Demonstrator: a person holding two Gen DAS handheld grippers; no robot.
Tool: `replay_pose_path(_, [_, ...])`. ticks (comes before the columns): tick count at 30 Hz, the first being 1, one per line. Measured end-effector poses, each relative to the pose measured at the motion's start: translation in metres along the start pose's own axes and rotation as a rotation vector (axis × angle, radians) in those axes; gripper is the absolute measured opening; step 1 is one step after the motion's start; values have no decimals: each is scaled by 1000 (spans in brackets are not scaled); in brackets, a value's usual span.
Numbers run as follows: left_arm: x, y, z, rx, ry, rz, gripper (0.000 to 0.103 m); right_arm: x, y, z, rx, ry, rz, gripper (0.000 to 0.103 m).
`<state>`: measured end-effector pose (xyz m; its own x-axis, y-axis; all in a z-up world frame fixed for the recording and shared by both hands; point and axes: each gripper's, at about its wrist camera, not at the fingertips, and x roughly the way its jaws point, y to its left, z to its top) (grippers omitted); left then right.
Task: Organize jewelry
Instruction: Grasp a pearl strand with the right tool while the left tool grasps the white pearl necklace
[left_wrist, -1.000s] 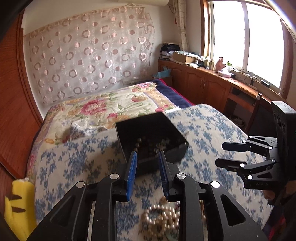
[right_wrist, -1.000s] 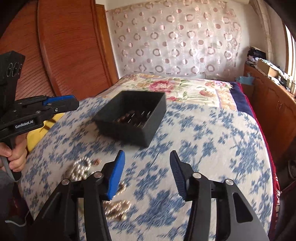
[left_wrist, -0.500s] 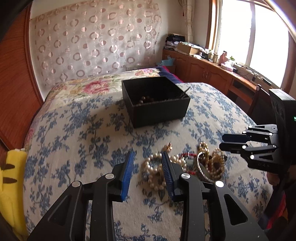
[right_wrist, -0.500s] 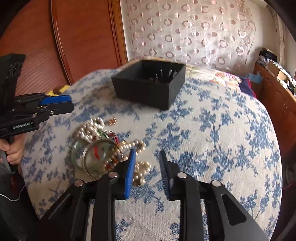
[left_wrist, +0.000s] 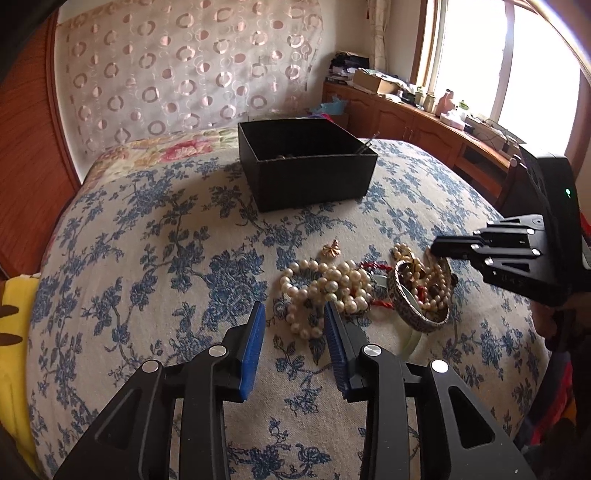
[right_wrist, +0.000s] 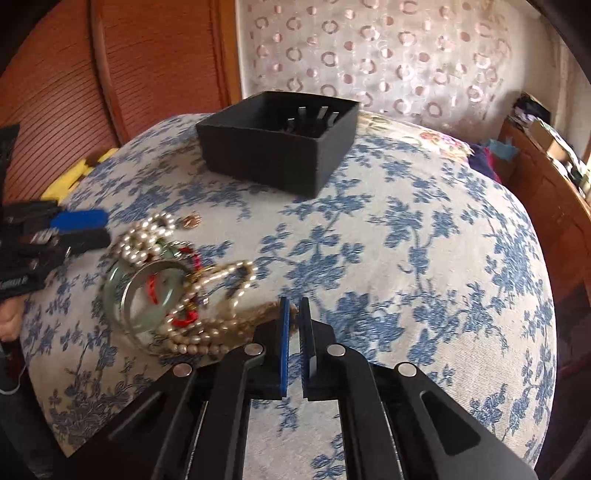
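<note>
i am nearly closing right gripper (right_wrist: 294, 314) on a thin brown bead strand (right_wrist: 266, 308); left gripper (left_wrist: 294, 325), half-open, is holding nothing; tangled cream pearl necklaces (left_wrist: 325, 284) risk dragging along.

Black box (left_wrist: 314, 177) contents: mostly hidden behind the near wall; only dark stick tips show.
Right claw (right_wrist: 294, 314) grip: narrow gap, tips over a brownish strand, contact unclear.
Left claw (right_wrist: 79, 229): blurred, cut off at the frame's left edge.
Jewelry pile (right_wrist: 173, 291): strands tangled, separate pieces hard to tell.
Green bangle (left_wrist: 410, 338): largely hidden under the patterned bangle (left_wrist: 413, 310).
</note>
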<state>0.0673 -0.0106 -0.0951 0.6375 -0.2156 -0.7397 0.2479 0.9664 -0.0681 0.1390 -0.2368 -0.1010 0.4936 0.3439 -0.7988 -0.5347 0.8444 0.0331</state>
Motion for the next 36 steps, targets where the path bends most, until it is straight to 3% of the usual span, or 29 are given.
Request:
replay_pose_path(10, [9, -7, -3, 7, 23, -43, 31, 0, -3, -4, 7, -28, 0, 6])
replay_pose_path(12, [12, -8, -3, 5, 29, -65, 21, 0, -2, -4, 5, -28, -2, 6])
replay_pose_path(14, [12, -7, -2, -6, 28, -71, 19, 0, -1, -4, 2, -28, -6, 6])
replay_pose_path(27, [18, -5, 5, -37, 36, -106, 18, 0, -1, -4, 2, -28, -7, 6])
replay_pose_path(30, [17, -5, 5, -31, 31, -109, 7, 0, -2, -4, 2, -28, -7, 6])
replay_pose_path(36, [0, -3, 9, -45, -29, -95, 7, 0, -2, -4, 4, -28, -4, 6])
